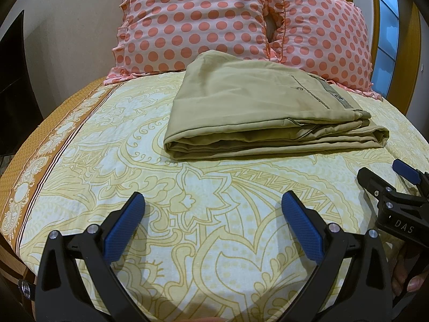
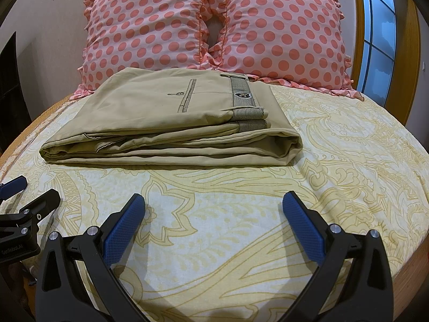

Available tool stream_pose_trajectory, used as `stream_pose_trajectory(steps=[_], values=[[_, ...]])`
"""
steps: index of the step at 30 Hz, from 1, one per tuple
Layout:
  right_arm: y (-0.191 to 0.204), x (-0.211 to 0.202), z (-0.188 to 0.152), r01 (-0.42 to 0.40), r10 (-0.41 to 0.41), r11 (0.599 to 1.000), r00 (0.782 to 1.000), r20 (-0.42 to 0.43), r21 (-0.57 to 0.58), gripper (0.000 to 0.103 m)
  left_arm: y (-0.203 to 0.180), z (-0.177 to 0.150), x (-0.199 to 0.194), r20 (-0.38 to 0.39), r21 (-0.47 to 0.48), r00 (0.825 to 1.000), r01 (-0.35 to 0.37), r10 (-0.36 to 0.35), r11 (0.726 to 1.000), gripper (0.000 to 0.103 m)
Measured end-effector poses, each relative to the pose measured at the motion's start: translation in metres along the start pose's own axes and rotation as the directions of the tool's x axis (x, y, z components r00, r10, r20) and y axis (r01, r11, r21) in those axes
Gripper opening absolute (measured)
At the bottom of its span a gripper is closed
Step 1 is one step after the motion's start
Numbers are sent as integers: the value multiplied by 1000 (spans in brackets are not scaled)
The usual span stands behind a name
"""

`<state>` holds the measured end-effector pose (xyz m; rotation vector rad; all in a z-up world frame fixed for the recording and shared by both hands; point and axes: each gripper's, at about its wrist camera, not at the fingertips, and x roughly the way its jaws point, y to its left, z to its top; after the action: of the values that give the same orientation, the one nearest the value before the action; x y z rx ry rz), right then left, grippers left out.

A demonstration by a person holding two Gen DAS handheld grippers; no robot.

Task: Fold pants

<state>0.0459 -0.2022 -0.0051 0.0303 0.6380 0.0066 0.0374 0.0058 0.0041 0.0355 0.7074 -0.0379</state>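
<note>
The khaki pants (image 1: pixel 257 112) lie folded in a flat stack on the bed, waistband with striped lining to the right; they also show in the right wrist view (image 2: pixel 171 126). My left gripper (image 1: pixel 213 204) is open and empty, held over the sheet short of the stack's near edge. My right gripper (image 2: pixel 214 204) is open and empty, also short of the stack. The right gripper shows at the right edge of the left wrist view (image 1: pixel 386 179). The left gripper shows at the left edge of the right wrist view (image 2: pixel 29 193).
The bed has a yellow patterned sheet (image 1: pixel 187 214) with an orange border (image 1: pixel 32 177) at the left. Two pink polka-dot pillows (image 2: pixel 144 26) (image 2: pixel 281 32) stand behind the pants. A window (image 2: pixel 378 43) is at the far right.
</note>
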Motion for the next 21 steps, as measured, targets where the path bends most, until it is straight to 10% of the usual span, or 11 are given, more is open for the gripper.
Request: stream_pose_trajectory(steps=[21], values=[[-2, 1, 0, 0, 0, 1000, 1000, 2, 0, 102, -1, -1, 0, -3, 0, 1000, 1, -1, 1000, 101]])
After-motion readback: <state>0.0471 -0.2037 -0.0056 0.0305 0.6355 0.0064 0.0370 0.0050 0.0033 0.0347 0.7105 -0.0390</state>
